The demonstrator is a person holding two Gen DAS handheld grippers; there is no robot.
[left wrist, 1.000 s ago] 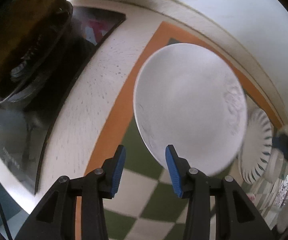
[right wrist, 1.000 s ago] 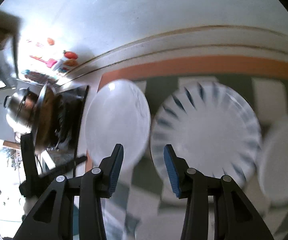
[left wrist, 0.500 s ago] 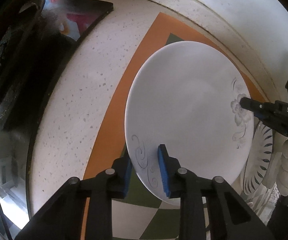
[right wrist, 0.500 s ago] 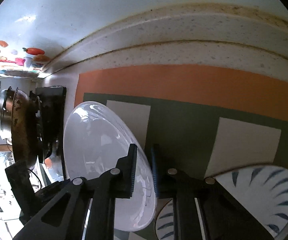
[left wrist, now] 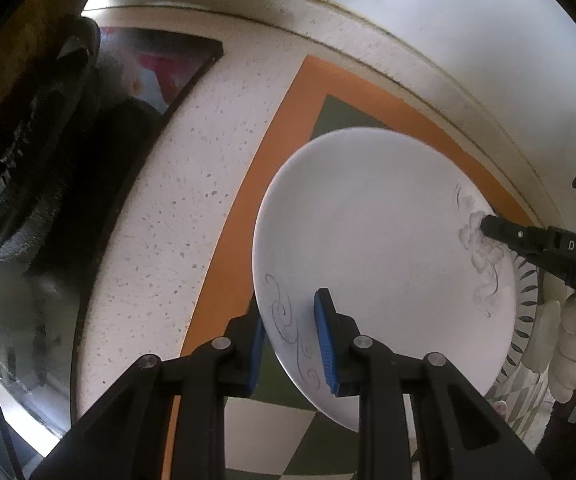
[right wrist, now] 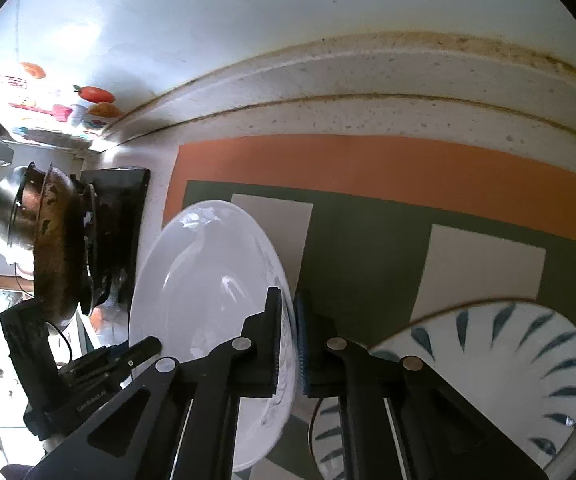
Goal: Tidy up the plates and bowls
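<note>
A white plate (left wrist: 372,240) with grey floral marks is held off the checkered mat (left wrist: 247,216) by both grippers. My left gripper (left wrist: 290,340) is shut on its near rim. My right gripper (right wrist: 288,344) is shut on the opposite rim; its finger (left wrist: 528,236) shows at the right of the left wrist view. The same plate (right wrist: 199,280) appears tilted in the right wrist view. A white plate with blue leaf strokes (right wrist: 508,360) lies on the mat under and right of it, and its rim (left wrist: 526,300) peeks out in the left wrist view.
A black stove (left wrist: 47,200) with a dark pan stands left of the mat on the speckled counter (left wrist: 175,208). A brown wok and steel pot (right wrist: 35,236) sit there in the right wrist view. The wall (right wrist: 288,12) runs behind the mat.
Both grippers closed on the white plate's opposite rims and lifted it, tilting it off the mat; the blue-leaf plate now lies partly beneath it.
</note>
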